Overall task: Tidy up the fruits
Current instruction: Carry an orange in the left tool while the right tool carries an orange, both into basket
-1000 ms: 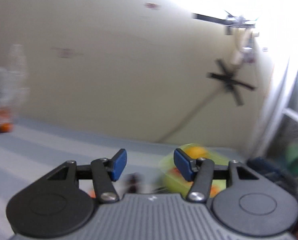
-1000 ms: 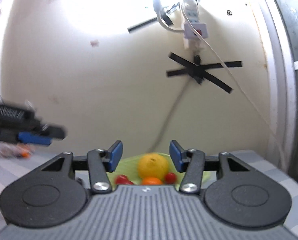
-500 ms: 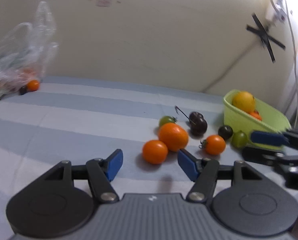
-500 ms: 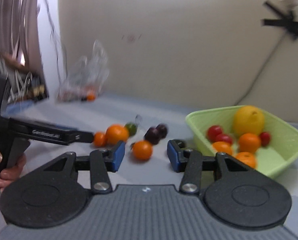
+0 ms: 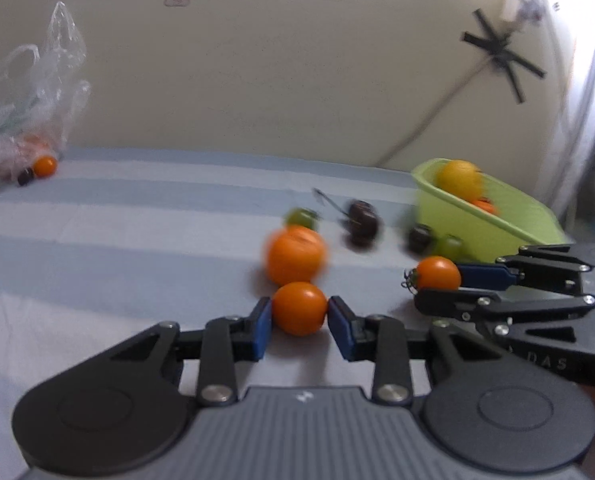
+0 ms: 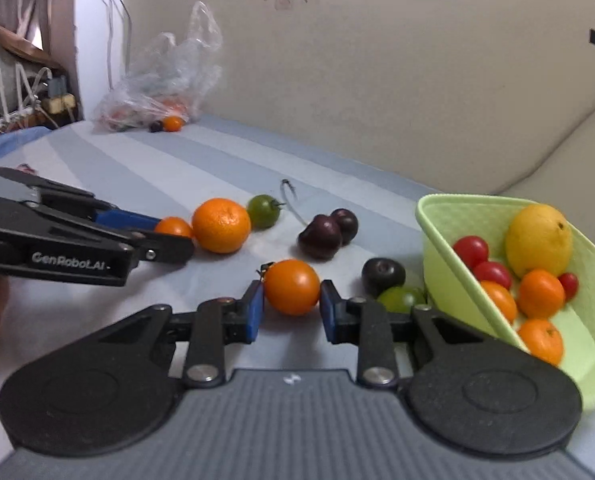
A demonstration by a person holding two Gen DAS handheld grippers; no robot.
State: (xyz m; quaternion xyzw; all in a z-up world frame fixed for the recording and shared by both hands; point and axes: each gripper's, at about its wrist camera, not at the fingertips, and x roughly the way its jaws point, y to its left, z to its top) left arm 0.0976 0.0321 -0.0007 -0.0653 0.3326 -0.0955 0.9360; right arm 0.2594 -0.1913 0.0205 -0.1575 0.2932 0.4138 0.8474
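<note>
Both hand-held grippers lowered since earlier, tilted downward, left hand-held gripper (image 5: 299,316) closing on one orange tomato (image 5: 299,309), right hand-held gripper (image 6: 291,308) closing on another tomato (image 6: 292,287), both on striped cloth (image 6: 177,168) beside green basket (image 6: 437,220).

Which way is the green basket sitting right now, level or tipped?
Tipped. The green basket leans with one side raised, and the yellow fruit and the small red and orange ones lie piled toward its lower side.

i'm in a home: striped bedsheet (image 6: 145,168), plastic grocery bag (image 6: 165,80), curtain (image 6: 13,0), cable taped (image 5: 497,56) to the wall.
</note>
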